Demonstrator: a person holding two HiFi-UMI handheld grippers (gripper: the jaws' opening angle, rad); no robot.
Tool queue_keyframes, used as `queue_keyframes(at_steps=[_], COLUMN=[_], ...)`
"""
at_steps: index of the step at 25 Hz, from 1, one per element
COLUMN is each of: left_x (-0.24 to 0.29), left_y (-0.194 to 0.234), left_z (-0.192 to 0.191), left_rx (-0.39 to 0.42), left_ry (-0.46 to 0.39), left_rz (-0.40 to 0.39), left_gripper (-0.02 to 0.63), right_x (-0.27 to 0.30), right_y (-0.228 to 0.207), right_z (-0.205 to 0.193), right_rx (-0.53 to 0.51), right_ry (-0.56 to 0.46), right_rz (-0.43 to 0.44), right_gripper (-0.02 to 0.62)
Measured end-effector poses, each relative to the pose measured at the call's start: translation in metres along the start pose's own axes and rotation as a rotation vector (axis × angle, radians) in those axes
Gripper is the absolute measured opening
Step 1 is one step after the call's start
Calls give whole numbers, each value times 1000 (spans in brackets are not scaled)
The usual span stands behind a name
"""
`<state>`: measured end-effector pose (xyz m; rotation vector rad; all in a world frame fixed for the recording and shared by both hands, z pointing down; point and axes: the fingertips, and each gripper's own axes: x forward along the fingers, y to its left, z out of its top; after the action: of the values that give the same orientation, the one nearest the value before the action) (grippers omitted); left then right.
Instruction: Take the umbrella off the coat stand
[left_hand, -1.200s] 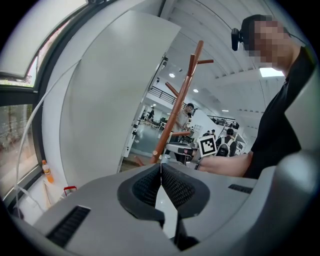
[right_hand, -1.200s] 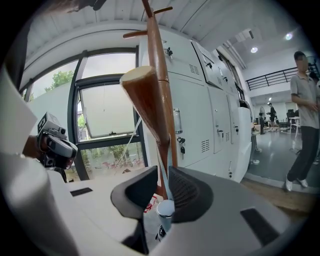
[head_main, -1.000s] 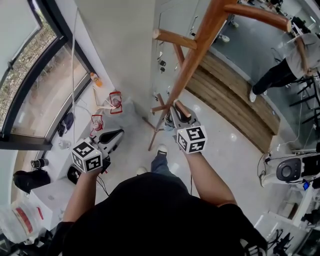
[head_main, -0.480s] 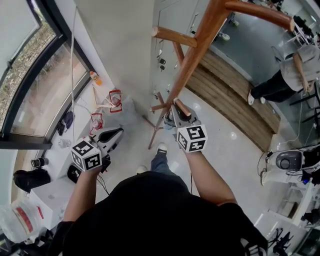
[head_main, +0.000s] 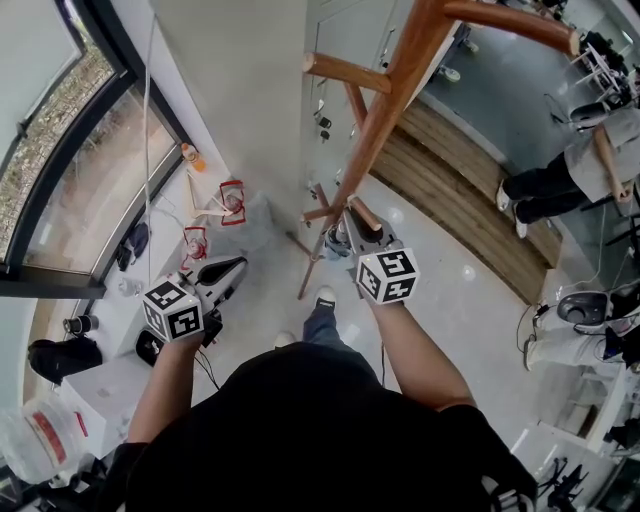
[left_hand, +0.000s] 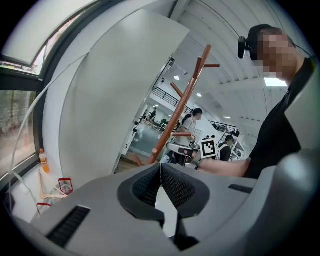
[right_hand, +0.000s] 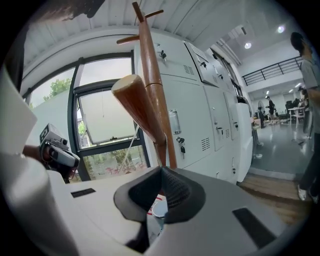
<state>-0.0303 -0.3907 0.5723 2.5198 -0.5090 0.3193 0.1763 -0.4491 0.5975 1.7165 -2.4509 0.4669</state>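
Note:
The wooden coat stand (head_main: 385, 110) leans through the head view, its pole (right_hand: 152, 75) rising just ahead in the right gripper view. No umbrella shows in any view. My right gripper (head_main: 347, 214) sits low beside the pole, just under a short peg (right_hand: 136, 102). Its jaws are closing and the tips (right_hand: 161, 169) meet with nothing between them. My left gripper (head_main: 238, 266) is held off to the left, apart from the stand. It is shut and empty, with its tips (left_hand: 161, 165) together.
Grey lockers (right_hand: 210, 100) stand behind the stand and a dark-framed window (head_main: 70, 180) is at left. Red-and-white items (head_main: 230, 200) and an orange bottle (head_main: 190, 155) lie by the window. A person (head_main: 560, 180) stands at the back right, past a wooden floor strip (head_main: 470, 190).
My right gripper's jaws have drawn together while both hands stayed where they were. The person at the back right has shifted a little.

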Motion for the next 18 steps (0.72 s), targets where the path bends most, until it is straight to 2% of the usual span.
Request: queue_keyframes(at_steps=[6,18], left_x=[1,-4], left_y=[-6,-20], left_z=[2,3], left_rx=[-10,-11], left_ry=[-12,-29], left_rz=[-9,-24], left_gripper=[23,23], right_x=[-8,-25], right_y=[4,16], right_z=[1,9], right_rx=[42,45], right_ry=[0,-16], right_rz=[47,69], right_gripper=[12,12])
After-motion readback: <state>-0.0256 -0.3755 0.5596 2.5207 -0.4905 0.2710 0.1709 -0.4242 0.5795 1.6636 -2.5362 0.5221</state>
